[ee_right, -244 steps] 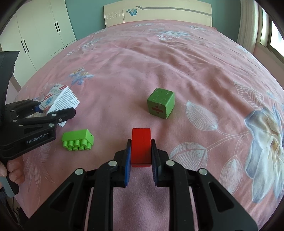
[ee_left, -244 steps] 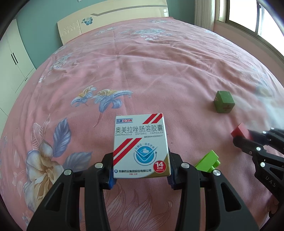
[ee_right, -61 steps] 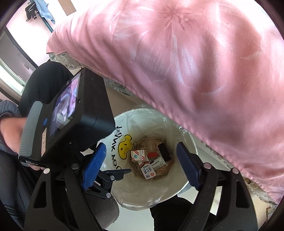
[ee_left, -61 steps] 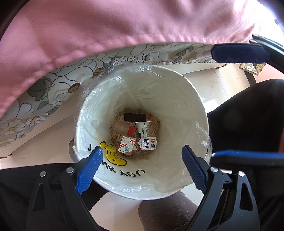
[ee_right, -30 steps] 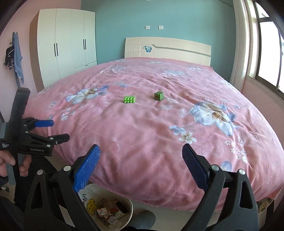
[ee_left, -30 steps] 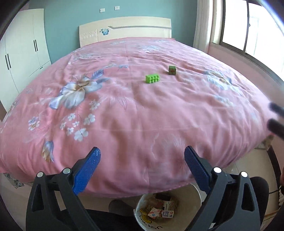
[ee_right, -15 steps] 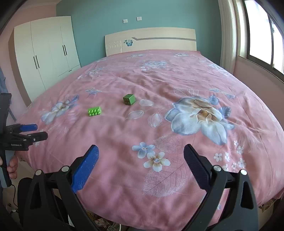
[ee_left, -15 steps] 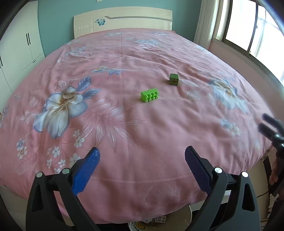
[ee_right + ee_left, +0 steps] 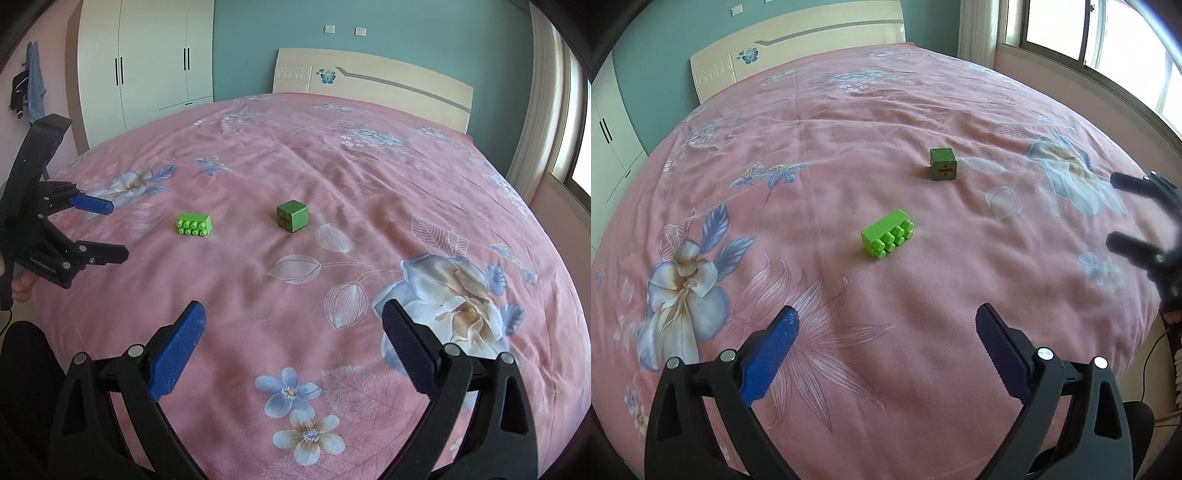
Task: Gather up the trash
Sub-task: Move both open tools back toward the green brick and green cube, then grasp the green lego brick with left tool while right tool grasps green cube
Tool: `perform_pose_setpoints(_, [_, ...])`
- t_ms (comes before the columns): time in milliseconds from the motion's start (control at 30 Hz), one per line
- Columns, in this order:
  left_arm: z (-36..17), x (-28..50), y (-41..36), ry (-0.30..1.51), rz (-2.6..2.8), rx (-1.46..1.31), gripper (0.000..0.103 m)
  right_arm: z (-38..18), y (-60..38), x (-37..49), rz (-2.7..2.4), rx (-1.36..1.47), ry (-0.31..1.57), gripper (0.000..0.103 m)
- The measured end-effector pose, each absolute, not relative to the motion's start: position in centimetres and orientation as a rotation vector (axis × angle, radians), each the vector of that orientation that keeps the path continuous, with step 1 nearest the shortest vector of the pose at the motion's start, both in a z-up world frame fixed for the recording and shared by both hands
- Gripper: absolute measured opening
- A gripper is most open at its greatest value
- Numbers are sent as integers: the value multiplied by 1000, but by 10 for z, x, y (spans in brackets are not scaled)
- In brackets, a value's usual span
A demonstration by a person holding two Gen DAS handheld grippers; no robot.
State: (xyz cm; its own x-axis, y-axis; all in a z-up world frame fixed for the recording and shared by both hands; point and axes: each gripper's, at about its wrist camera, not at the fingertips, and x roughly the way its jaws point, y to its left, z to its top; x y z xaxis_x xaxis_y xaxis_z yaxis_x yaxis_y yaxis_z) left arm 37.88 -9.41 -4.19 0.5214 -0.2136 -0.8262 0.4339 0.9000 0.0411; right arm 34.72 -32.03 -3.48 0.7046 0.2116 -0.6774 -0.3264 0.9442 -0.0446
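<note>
Both of your grippers have swung up from the bin beside the bed and now face the pink flowered bedspread (image 9: pixel 849 122) again, closer to it than half a second ago. Your left gripper (image 9: pixel 886 343) is spread wide and holds nothing; in the right wrist view it hangs over the bed's left edge. Your right gripper (image 9: pixel 293 338) is also spread wide and empty, hovering over the near part of the bed.

Two pieces are left to collect. A bright green building brick (image 9: pixel 887 238) lies on its side, studs pointing toward you, near the middle of the bed, ahead of your left gripper. A darker green cube (image 9: pixel 943 164) with a red mark on one face sits farther back and to the right, well apart from the brick.

The medicine box and red block you carried earlier are gone from the bed, so roughly half the job looks done. The bin is out of view now.
</note>
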Motion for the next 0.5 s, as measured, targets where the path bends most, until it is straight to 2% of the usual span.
perform_pose_setpoints(167, [-57, 410, -100, 981, -390, 279, 98, -44, -308, 378, 397, -236, 715, 94])
perform_pose_setpoints(500, [-78, 448, -112, 1014, -396, 303, 98, -69, -296, 448, 473, -309, 809, 94])
